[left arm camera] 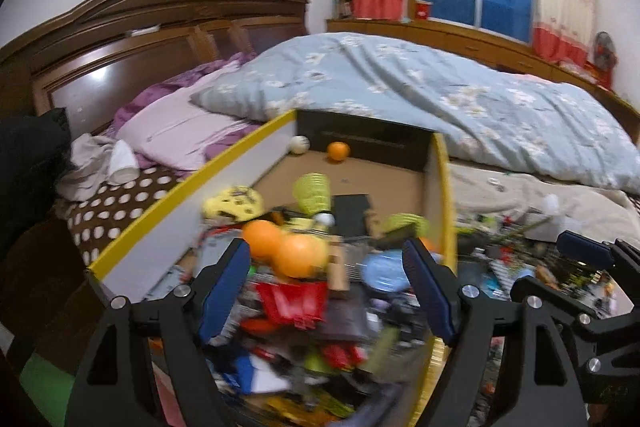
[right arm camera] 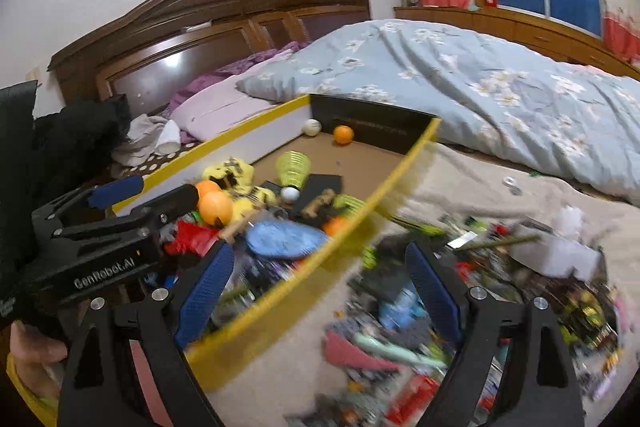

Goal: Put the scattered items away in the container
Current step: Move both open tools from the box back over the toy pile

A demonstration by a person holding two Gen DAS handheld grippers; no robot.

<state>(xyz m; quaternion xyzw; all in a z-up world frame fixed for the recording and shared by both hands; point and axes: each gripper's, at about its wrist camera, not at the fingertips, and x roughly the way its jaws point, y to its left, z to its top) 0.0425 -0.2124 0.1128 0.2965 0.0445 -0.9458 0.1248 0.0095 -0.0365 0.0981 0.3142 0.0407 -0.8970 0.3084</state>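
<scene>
Left wrist view
Container: a large open box with white walls, yellow rim and brown cardboard floor is seen on the bed; a dark far wall is seen at 12 o'clock.
Contents: 2 orange balls are piled near the middle, with a yellow plush toy, a red item and a blue disc among blurred clutter; 1 white ball and 1 orange ball are seen at the far wall.
Left gripper: the jaws are spread wide, with nothing clamped; the heap lies between and beyond the blue pads.
Axis: the box's long axis is run from 6 o'clock toward 12 o'clock.
Right gripper: it is seen at 3 o'clock, outside the box's right wall; its jaw state cannot be told here.

Right wrist view
Scattered items: a blurred, mixed litter is spread over the beige sheet, from 6 o'clock to 3 o'clock.
Right gripper: the jaws are held wide and empty; the yellow rim is crossed between them, and litter lies under the right finger.
Container: it is placed at 10 o'clock of the litter, its rim slanted from 7 o'clock to 1 o'clock.
Left gripper: it is seen at 9 o'clock, reaching over the box toward the orange balls.
</scene>
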